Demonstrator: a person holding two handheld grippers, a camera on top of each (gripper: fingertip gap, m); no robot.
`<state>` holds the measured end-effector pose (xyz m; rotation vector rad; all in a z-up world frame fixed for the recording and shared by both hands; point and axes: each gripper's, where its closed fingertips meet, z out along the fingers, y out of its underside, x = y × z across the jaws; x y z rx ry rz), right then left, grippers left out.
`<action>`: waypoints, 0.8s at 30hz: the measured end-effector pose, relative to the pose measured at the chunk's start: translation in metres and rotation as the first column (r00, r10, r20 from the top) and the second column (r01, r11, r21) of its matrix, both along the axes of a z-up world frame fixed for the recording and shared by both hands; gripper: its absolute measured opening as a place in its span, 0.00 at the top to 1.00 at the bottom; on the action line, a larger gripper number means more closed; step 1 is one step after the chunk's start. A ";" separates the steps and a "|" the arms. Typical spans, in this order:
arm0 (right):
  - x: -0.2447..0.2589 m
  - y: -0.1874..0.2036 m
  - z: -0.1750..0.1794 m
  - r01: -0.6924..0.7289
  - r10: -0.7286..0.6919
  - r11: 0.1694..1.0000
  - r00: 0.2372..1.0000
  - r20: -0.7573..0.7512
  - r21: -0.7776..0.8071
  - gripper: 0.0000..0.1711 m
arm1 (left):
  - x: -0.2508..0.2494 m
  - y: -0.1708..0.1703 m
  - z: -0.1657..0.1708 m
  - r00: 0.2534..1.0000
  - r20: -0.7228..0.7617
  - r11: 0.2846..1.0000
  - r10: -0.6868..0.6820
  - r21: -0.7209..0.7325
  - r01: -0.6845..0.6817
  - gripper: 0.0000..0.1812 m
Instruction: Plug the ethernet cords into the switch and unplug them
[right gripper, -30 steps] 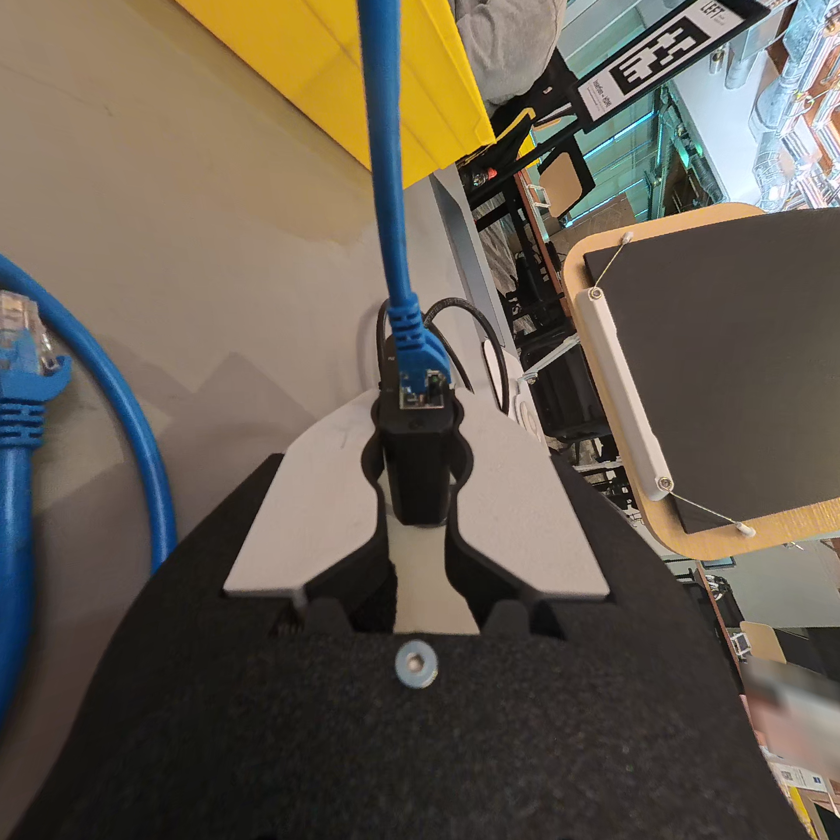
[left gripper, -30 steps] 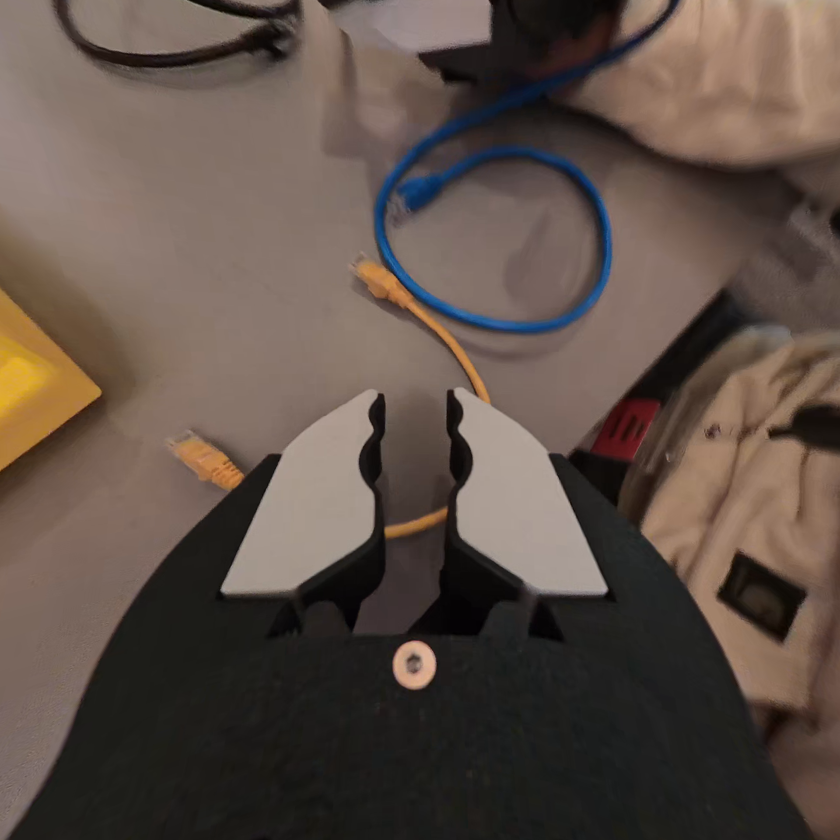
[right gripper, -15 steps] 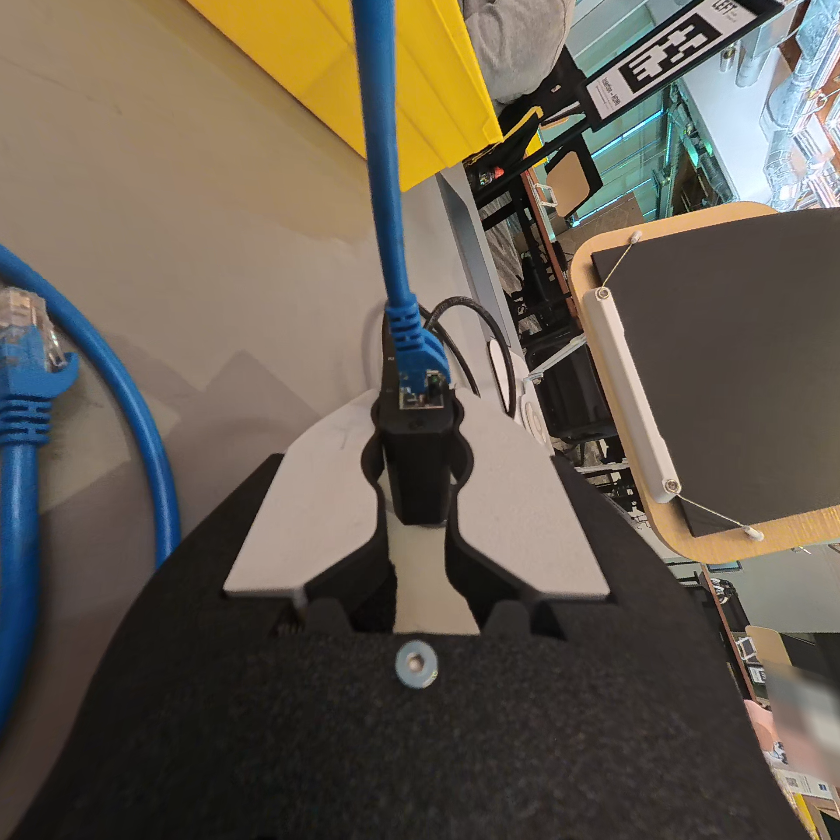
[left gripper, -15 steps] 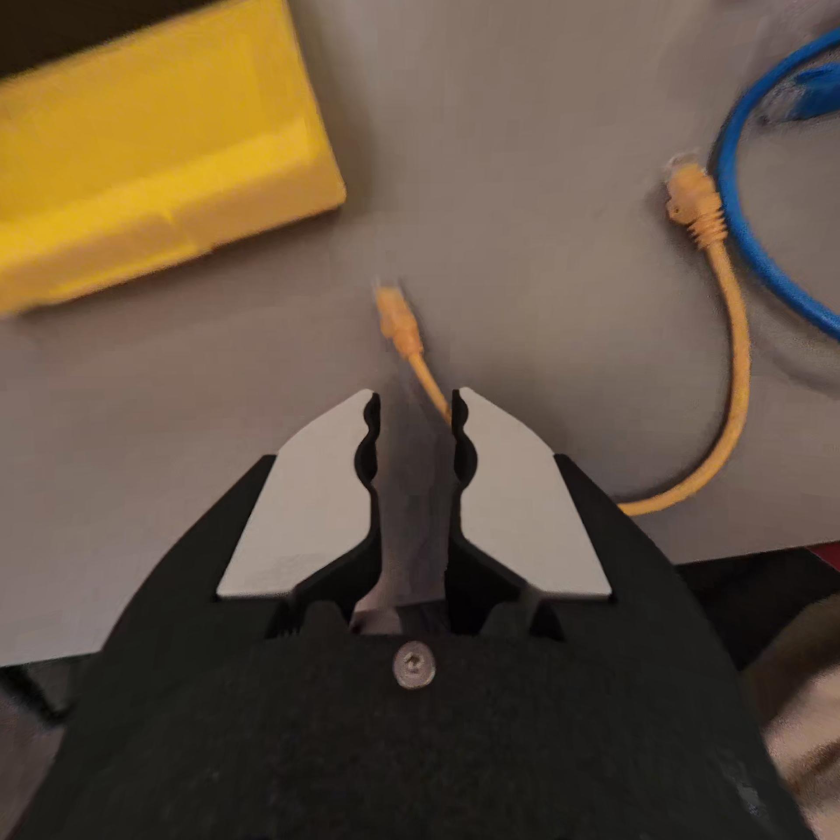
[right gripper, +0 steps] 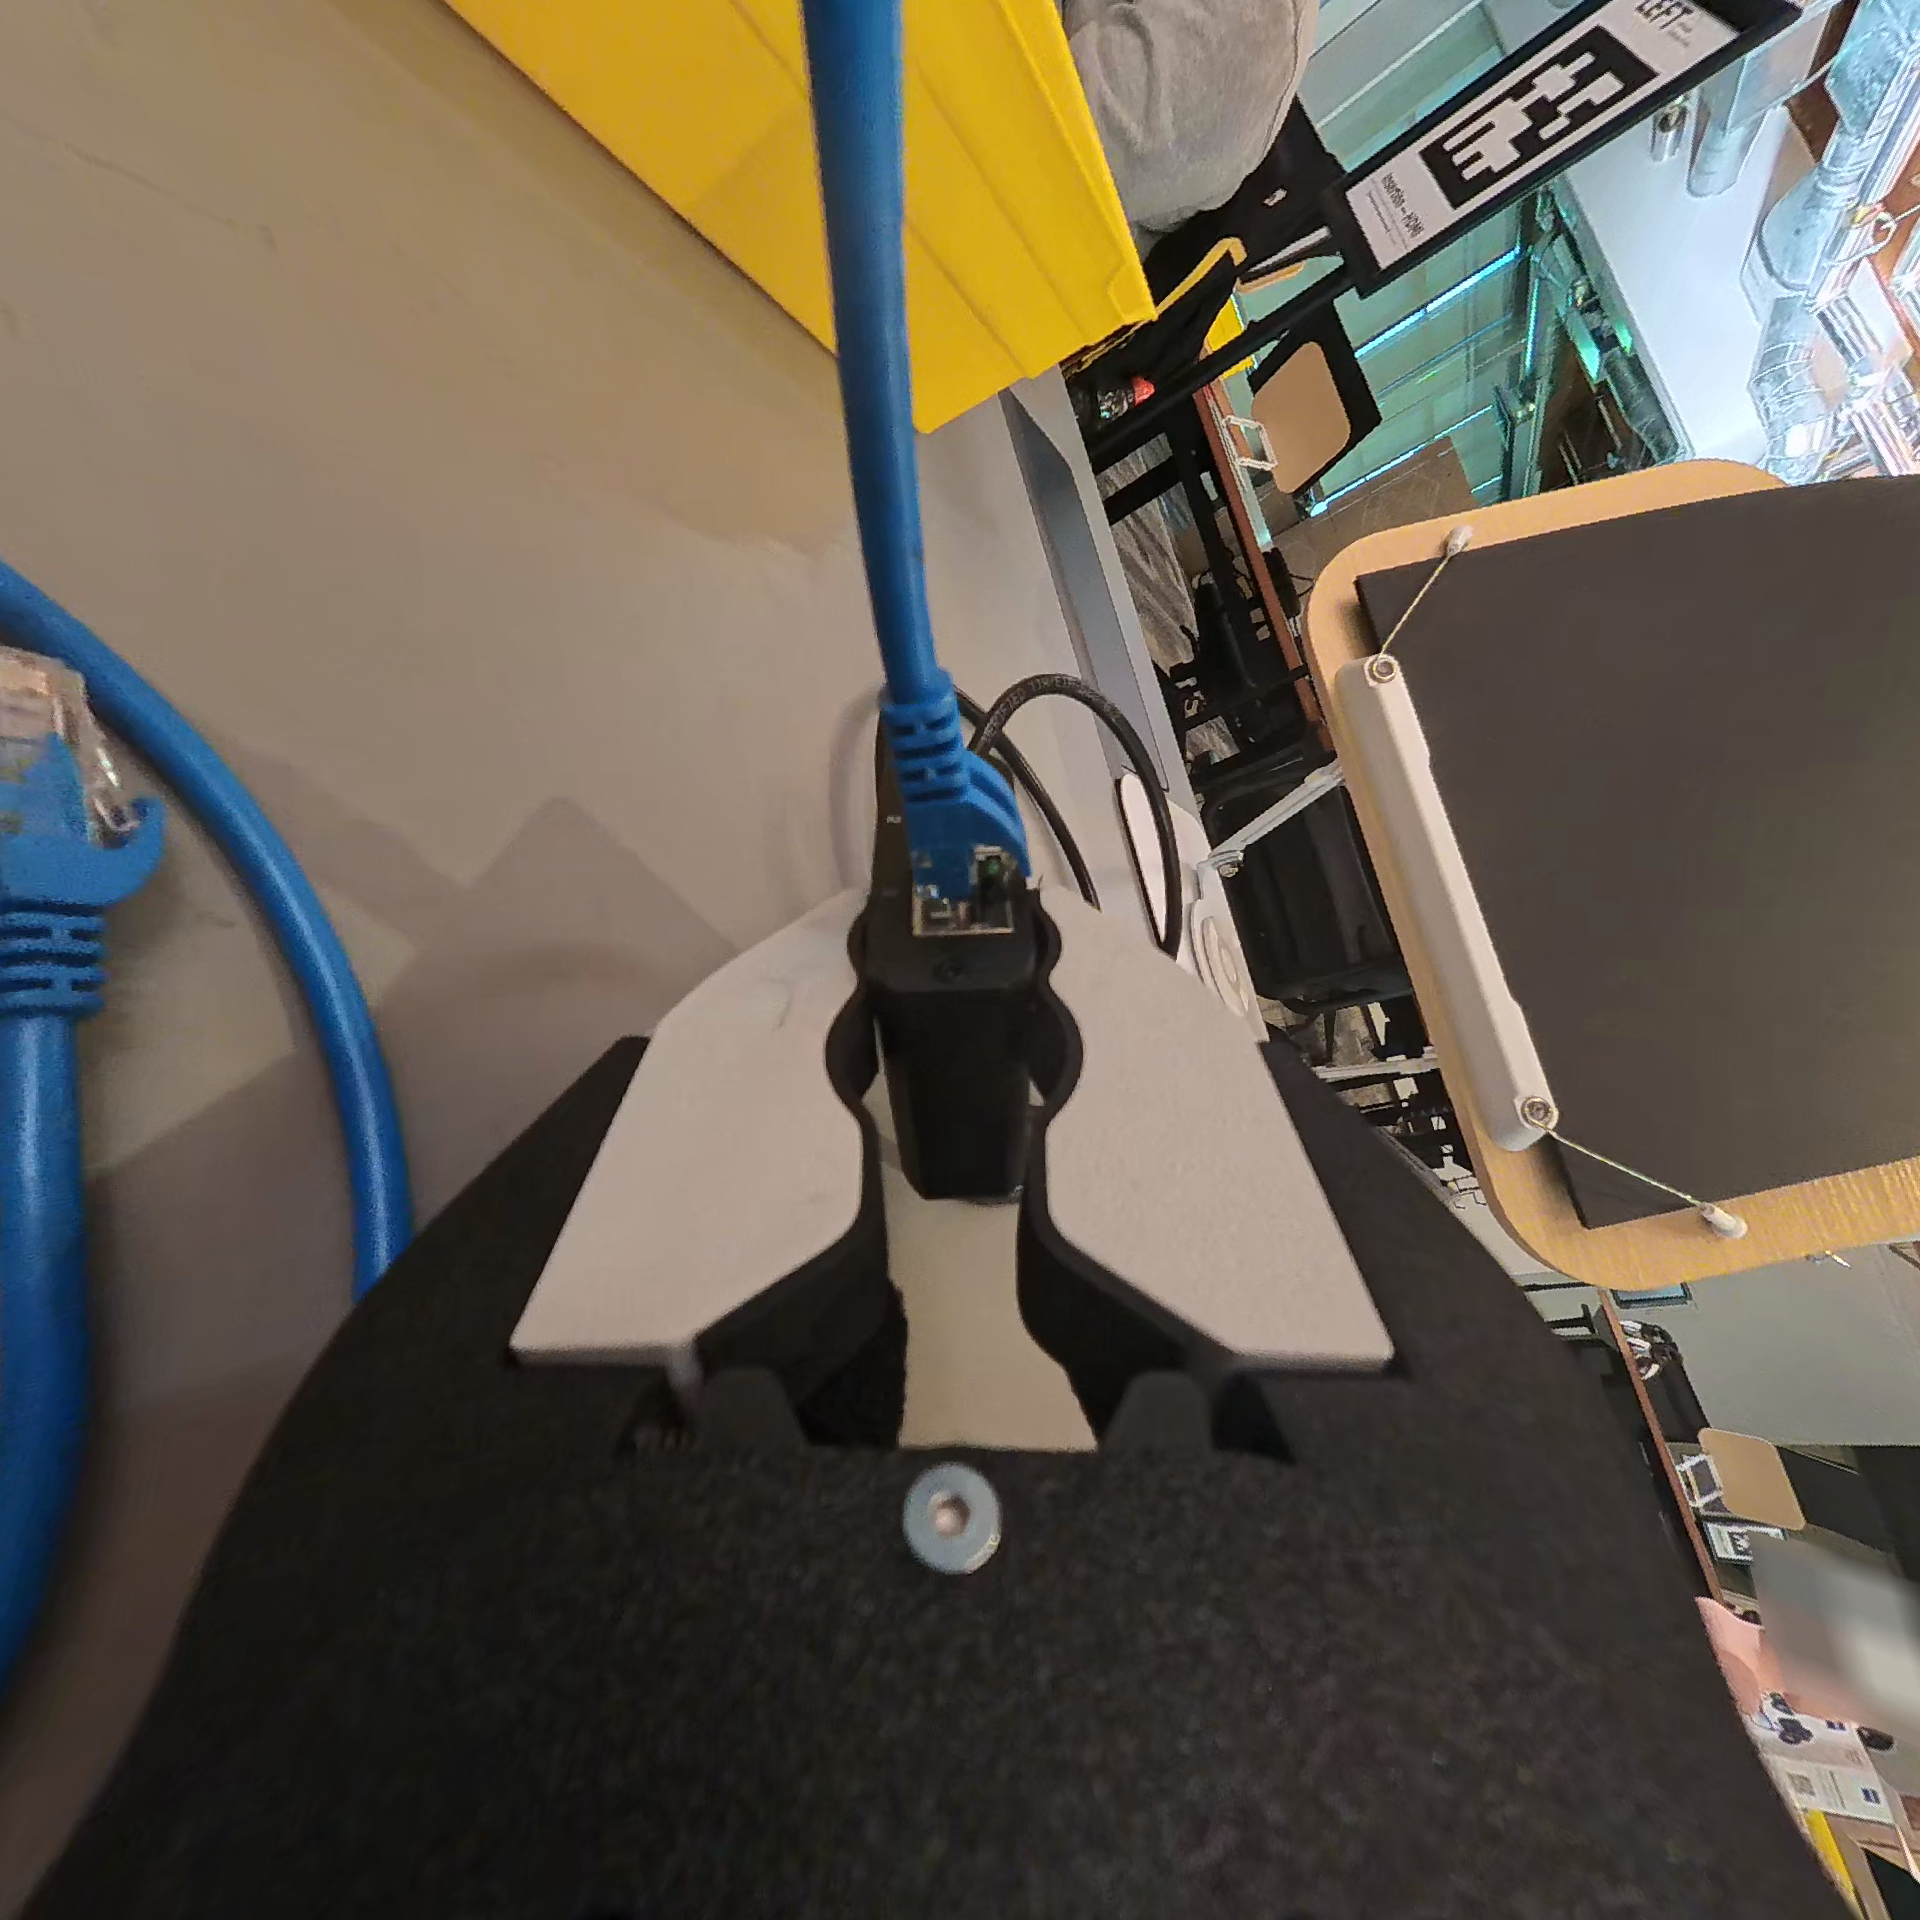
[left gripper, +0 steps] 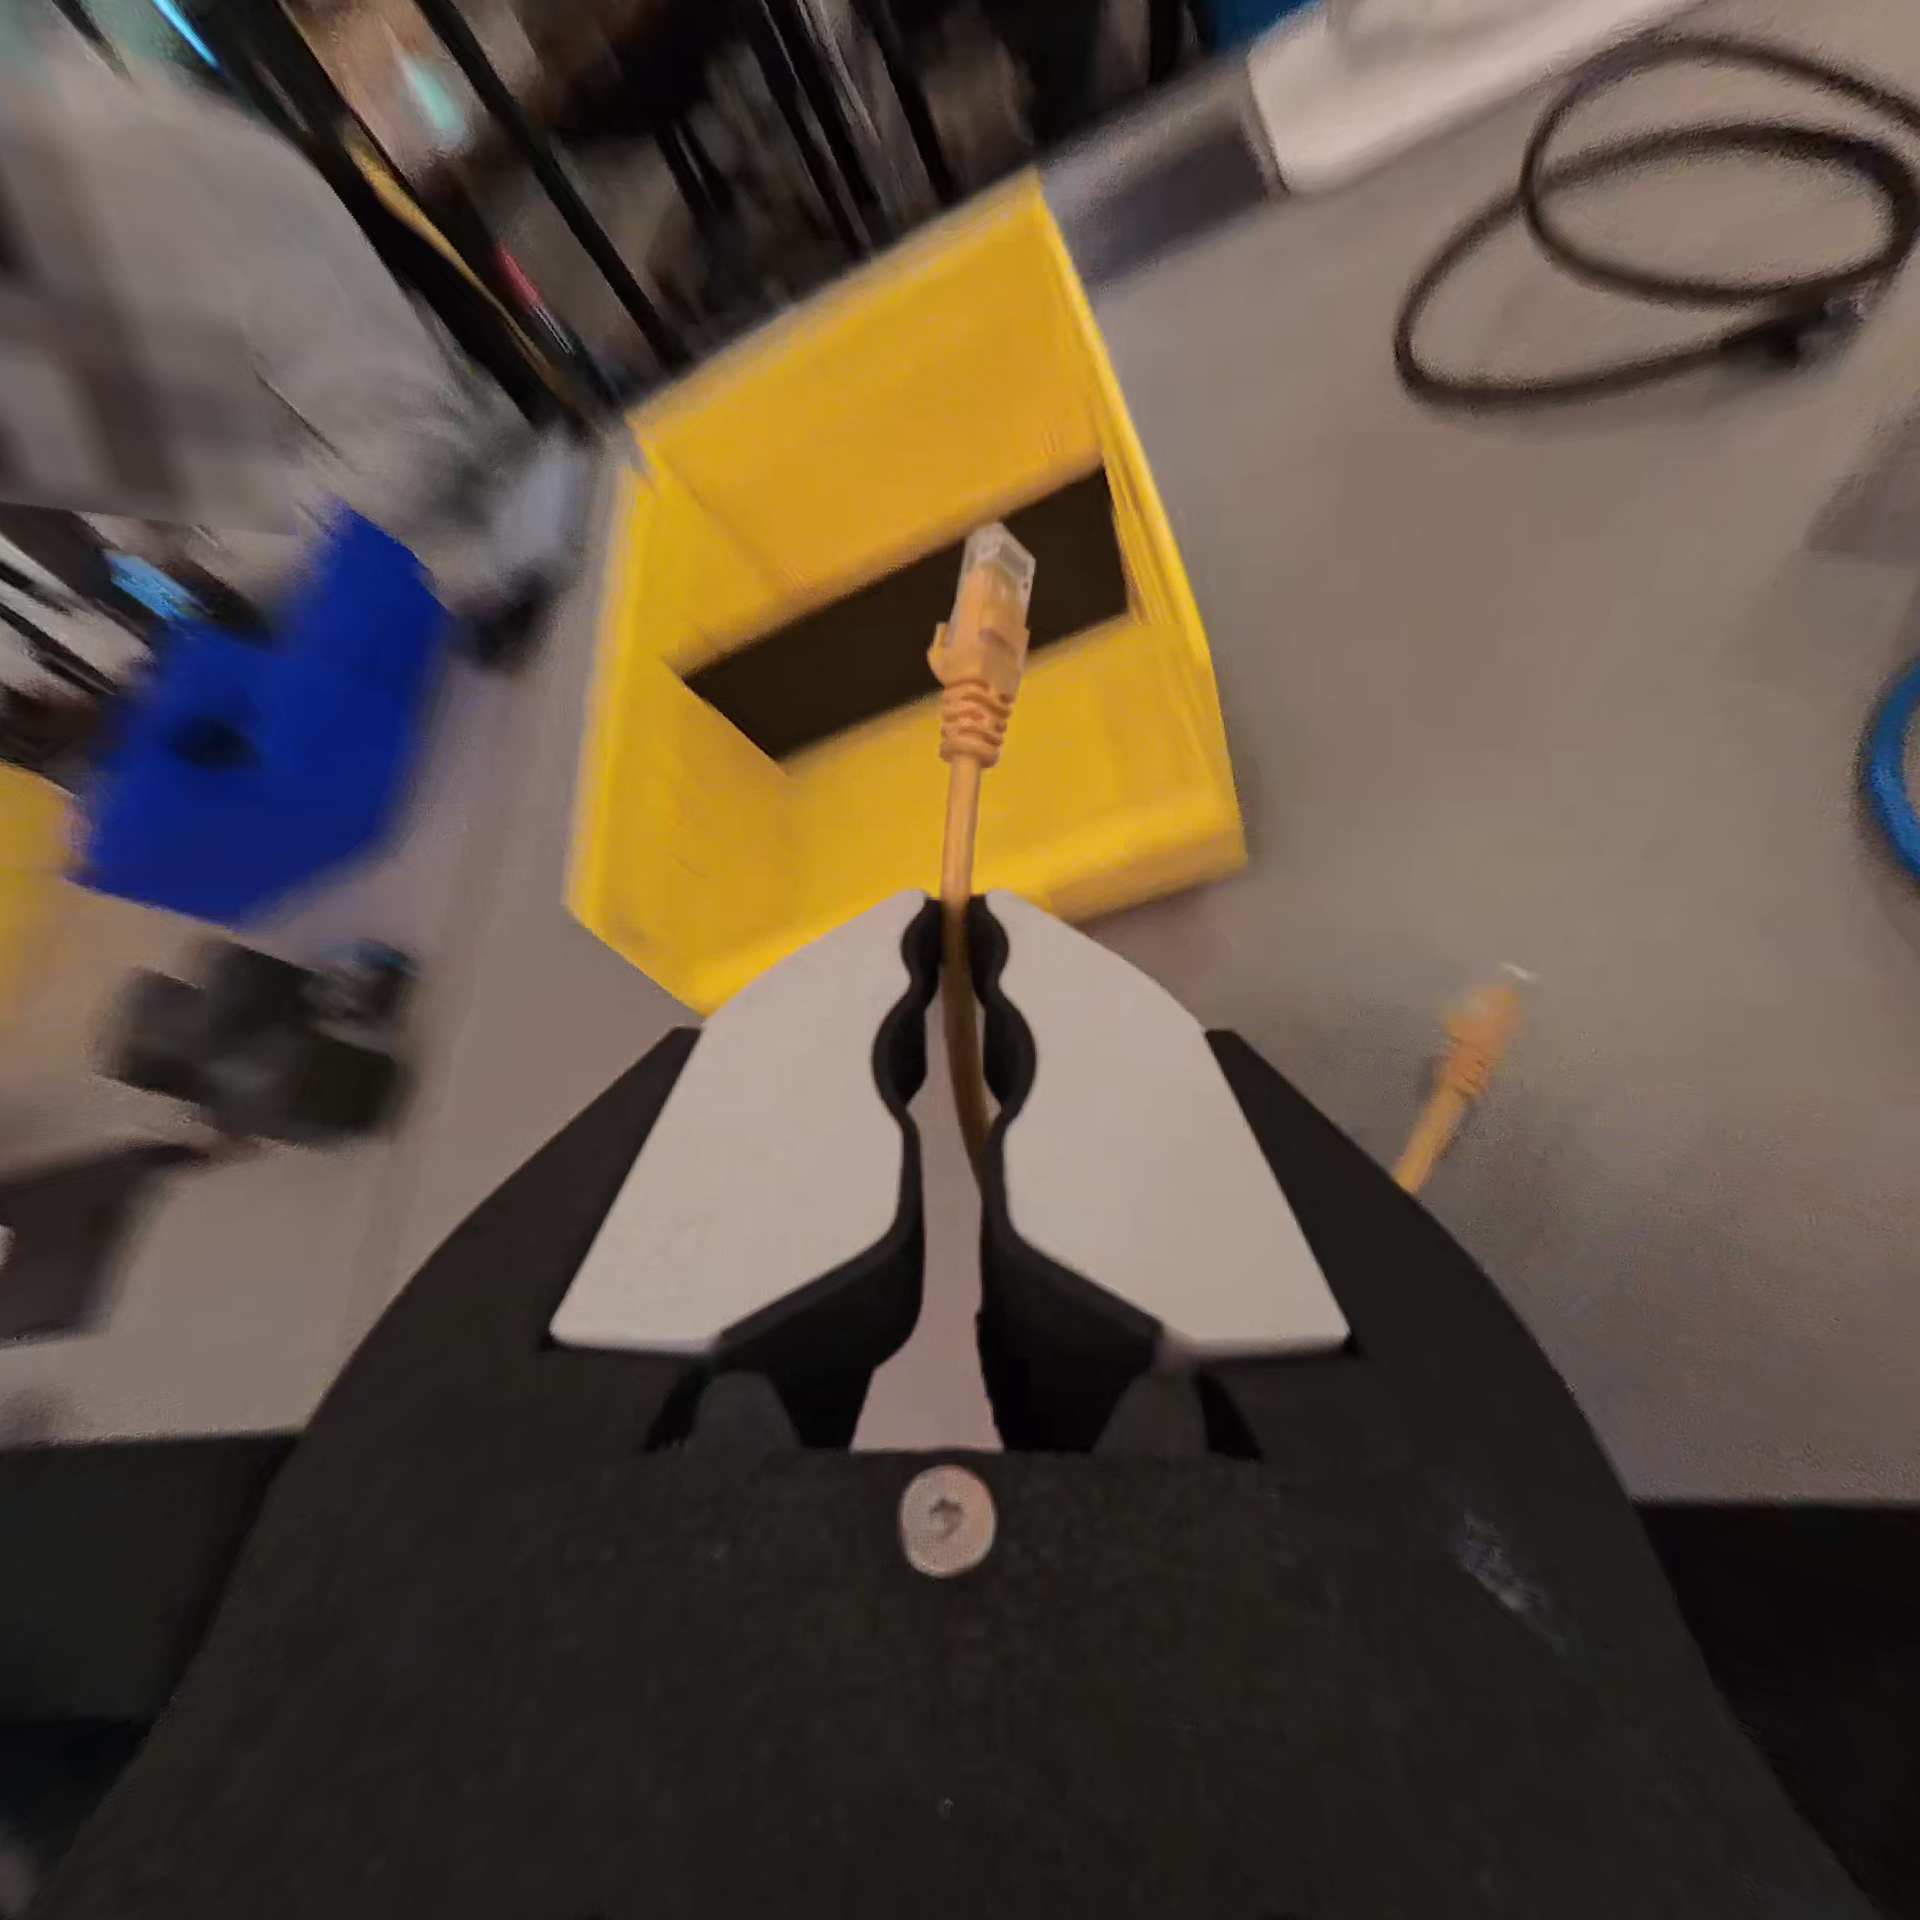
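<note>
My left gripper (left gripper: pixel 956 920) is shut on the yellow ethernet cord (left gripper: pixel 961 831), held above the grey table. Its plug (left gripper: pixel 989 613) sticks out ahead of the fingertips, pointing away. The cord's other plug (left gripper: pixel 1470 1044) lies on the table at the right. My right gripper (right gripper: pixel 951 935) is shut on the small black switch (right gripper: pixel 951 1060), tilted on its side. A blue ethernet cord (right gripper: pixel 868 395) is plugged into the switch's port. The blue cord's free plug (right gripper: pixel 52 790) lies on the table at the left, inside its own loop.
A yellow bin (left gripper: pixel 904 644) stands on the table just beyond the left gripper; it also shows in the right wrist view (right gripper: pixel 966 208). A coiled black cable (left gripper: pixel 1683 218) lies at the far right. A blue object (left gripper: pixel 249 727) sits left. A padded board (right gripper: pixel 1662 852) stands right. The gap from one gripper's tips to the other's is roughly 35 cm.
My left gripper closed on the yellow cord behind one plug and lifted it off the table, swinging towards the yellow bin. The right gripper stays shut on the switch, almost still.
</note>
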<state>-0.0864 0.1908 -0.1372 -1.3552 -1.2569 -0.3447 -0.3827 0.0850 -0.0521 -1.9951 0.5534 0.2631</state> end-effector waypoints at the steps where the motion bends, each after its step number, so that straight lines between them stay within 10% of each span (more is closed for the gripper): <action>1: 0.000 0.000 0.000 0.000 0.000 1.000 1.000 0.002 0.001 0.86 | 0.005 -0.001 0.023 0.997 -0.079 0.996 -0.015 0.090 0.022 0.98; 4: 0.000 0.000 0.000 0.000 0.000 1.000 1.000 0.005 0.002 0.86 | 0.043 -0.011 0.037 0.921 -0.382 0.971 -0.071 0.186 0.153 0.97; 9: 0.000 0.000 -0.001 0.002 -0.002 1.000 1.000 0.003 -0.001 0.86 | 0.105 -0.027 -0.041 0.596 -0.792 0.933 -0.135 0.100 0.345 0.97; 16: 0.000 0.000 -0.001 0.001 -0.001 1.000 1.000 0.005 -0.006 0.86 | 0.097 -0.017 -0.040 0.880 -0.421 0.971 -0.218 -0.002 0.239 0.98; 21: -0.001 0.000 -0.002 0.000 0.000 1.000 1.000 0.006 -0.007 0.86 | 0.023 0.014 0.062 0.653 -0.732 0.927 0.194 0.355 0.123 0.97; 24: 0.000 0.000 -0.002 0.003 -0.003 1.000 1.000 0.008 -0.005 0.86 | 0.062 0.007 0.024 0.636 -0.769 0.943 0.062 0.255 0.216 0.97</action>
